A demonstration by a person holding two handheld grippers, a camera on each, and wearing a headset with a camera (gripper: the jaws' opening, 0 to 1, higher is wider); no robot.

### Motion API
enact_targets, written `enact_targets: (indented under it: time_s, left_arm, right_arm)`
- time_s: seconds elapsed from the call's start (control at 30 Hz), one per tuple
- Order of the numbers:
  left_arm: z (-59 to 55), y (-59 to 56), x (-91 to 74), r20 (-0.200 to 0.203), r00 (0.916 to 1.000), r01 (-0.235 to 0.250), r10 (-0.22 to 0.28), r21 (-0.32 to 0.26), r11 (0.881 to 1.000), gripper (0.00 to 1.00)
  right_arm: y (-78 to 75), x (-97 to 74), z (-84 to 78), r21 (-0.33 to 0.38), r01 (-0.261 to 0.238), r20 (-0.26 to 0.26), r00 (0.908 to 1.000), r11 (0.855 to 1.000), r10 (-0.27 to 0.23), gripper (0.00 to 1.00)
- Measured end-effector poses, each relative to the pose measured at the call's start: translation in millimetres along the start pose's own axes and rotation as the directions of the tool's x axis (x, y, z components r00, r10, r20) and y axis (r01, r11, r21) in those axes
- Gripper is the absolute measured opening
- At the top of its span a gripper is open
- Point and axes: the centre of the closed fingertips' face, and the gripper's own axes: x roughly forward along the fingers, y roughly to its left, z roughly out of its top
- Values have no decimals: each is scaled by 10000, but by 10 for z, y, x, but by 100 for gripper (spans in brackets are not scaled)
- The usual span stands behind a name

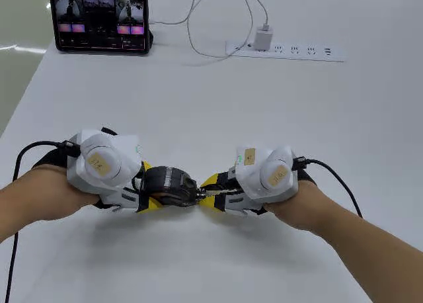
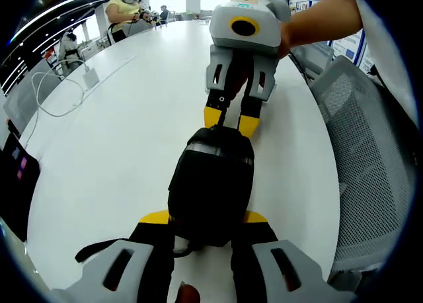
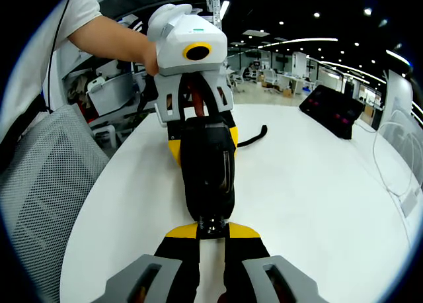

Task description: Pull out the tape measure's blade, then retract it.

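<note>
A black tape measure (image 1: 168, 186) lies low over the white table (image 1: 218, 111) between the two grippers. My left gripper (image 1: 151, 186) is shut on its case, yellow tips on either side. In the left gripper view the case (image 2: 211, 184) sits between my own jaws (image 2: 205, 217), with the right gripper (image 2: 230, 121) facing it from the far end. My right gripper (image 1: 210, 192) is shut on the blade's end hook (image 3: 210, 225), right at the mouth of the case (image 3: 208, 164). Hardly any blade shows outside the case. The left gripper (image 3: 198, 141) holds the far end.
A tablet (image 1: 99, 18) stands at the table's far left. A power strip (image 1: 291, 50) with a white charger (image 1: 263, 37) and cable lies at the back. A grey mesh chair (image 2: 370, 157) sits beside the table edge. The tape's black wrist strap (image 3: 254, 136) trails on the table.
</note>
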Motion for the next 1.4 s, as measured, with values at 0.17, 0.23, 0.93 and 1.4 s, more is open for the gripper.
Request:
enact_targets:
  time_s: [0.17,0.23,0.93,1.4]
  left_arm:
    - [-6,-3,-3,-15,10000,13,-13,-3,10000,28]
    - [-6,-2,-3,0,10000,13,-13,4,10000,28]
    - [-19,9,5,-4,10000,24,-24,-42,10000,28]
    - [-6,1,2,-27,10000,17,-18,-49,10000,28]
  right_arm:
    - [3,-8,-6,14,36,22,10000,10000,-36,9]
    - [-2,-31,-19,29,72,8,10000,10000,-72,9]
    - [-19,-256,-173,-14,340,-273,9990,9994,-340,9]
    - [-30,-362,-257,4,537,-457,9975,9986,-536,9]
